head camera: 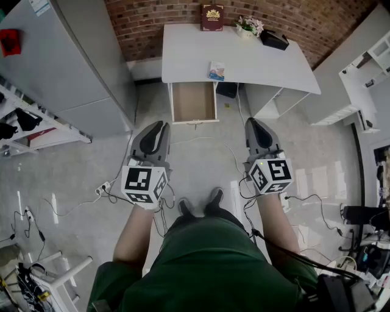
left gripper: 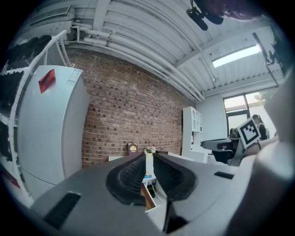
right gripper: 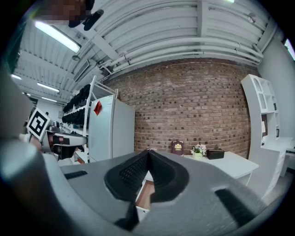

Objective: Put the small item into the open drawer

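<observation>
**Reach for the small item not yet begun**

The small item (head camera: 216,70) lies at the front edge of the white desk (head camera: 244,58), just above the open drawer (head camera: 194,102). Well short of the desk, the left gripper (head camera: 159,125) is held narrowly parted and the right gripper (head camera: 253,122) closed, both empty. A reach to the desk with parted jaws is judged to be needed next.

A maroon book (head camera: 212,17) is stood against the brick wall (head camera: 152,21) at the back edge of the white desk (head camera: 268,64), a small flower pot (head camera: 248,27) and a black box (head camera: 274,39) are set near its back right corner, and cables (head camera: 109,190) are strewn over the floor (head camera: 201,152).
</observation>
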Motion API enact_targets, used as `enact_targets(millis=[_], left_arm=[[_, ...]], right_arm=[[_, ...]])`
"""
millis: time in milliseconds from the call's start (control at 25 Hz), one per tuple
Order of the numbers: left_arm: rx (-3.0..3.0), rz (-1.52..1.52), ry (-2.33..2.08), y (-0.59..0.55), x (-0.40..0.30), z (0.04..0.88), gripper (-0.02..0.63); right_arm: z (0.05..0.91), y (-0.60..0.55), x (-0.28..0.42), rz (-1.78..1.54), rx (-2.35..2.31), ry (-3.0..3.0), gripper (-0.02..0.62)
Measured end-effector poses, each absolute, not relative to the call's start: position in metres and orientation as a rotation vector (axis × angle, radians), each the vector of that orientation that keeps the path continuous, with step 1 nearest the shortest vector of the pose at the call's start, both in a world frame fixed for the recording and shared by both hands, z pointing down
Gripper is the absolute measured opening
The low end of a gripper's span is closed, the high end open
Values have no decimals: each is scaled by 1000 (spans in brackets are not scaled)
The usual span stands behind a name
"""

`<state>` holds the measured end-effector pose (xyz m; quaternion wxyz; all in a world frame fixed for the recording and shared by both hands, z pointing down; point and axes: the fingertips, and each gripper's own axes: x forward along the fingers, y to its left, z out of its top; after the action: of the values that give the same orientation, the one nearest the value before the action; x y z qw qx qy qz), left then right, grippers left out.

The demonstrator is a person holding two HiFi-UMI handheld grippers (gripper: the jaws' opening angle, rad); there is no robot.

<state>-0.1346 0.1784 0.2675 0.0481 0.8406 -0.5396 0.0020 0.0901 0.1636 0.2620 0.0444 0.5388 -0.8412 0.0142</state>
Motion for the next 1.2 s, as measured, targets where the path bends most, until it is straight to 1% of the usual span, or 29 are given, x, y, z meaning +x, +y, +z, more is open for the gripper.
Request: enact_targets(millis=[200,440,840,1040,1200], left_arm=[[2571,-4,-1641,177,-131,263,47],[2576,16,-1626,166,-109,266,46],[2565,75,-1653,139,-39,266,46],[2510,19,-1684,123,-5,257,46],[2492,47,-1716,120,18,262,46]], right_arm=[[260,165,94,49,1663,-2585,2],[259,156,108,84,1656,-2651,5],[274,121,168,232,1622,-2715,5],[281,99,199,310,1570,-2763,5],[292,88,223,375,1552,-2789,5]])
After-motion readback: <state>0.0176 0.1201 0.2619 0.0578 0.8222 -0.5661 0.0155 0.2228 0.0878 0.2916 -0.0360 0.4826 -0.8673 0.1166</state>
